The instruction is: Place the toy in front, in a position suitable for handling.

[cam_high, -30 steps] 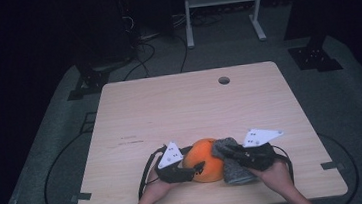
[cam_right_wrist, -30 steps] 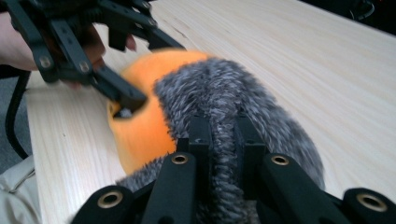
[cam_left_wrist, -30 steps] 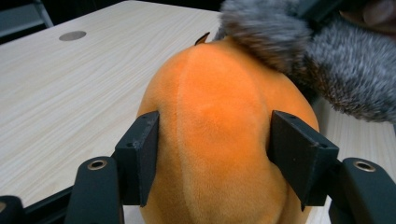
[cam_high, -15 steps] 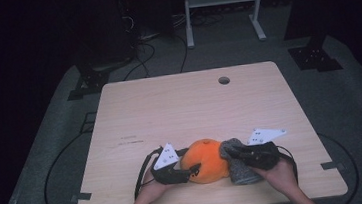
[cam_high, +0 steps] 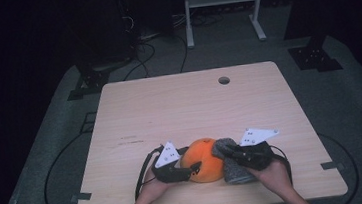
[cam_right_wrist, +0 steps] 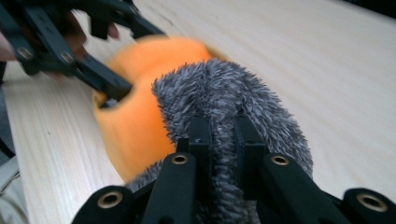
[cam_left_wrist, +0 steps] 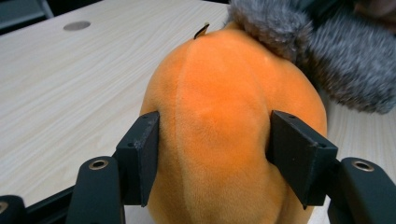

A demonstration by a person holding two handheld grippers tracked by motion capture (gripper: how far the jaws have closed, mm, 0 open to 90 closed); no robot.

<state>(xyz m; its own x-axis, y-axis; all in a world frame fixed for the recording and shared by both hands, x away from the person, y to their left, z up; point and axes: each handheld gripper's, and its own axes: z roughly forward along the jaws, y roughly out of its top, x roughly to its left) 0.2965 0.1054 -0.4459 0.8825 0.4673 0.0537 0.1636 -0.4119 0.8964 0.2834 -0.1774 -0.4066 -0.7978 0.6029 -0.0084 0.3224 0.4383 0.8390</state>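
Observation:
An orange plush pumpkin sits near the table's front edge. My left gripper is shut on it, and in the left gripper view both black pads press into the orange plush pumpkin. A grey furry cloth lies against the pumpkin's right side and top. My right gripper is shut on a fold of that grey furry cloth, its jaws close together at my right gripper. The pumpkin lies just beyond, with the left gripper pinching it.
The light wooden table stretches away bare behind the toy, with a round cable hole near its far edge. Dark floor, cables and a white stand lie beyond. Both hands rest at the front edge.
The right gripper has shifted slightly with the grey cloth over the pumpkin's top; the pumpkin has turned a little. The left gripper has kept its place.

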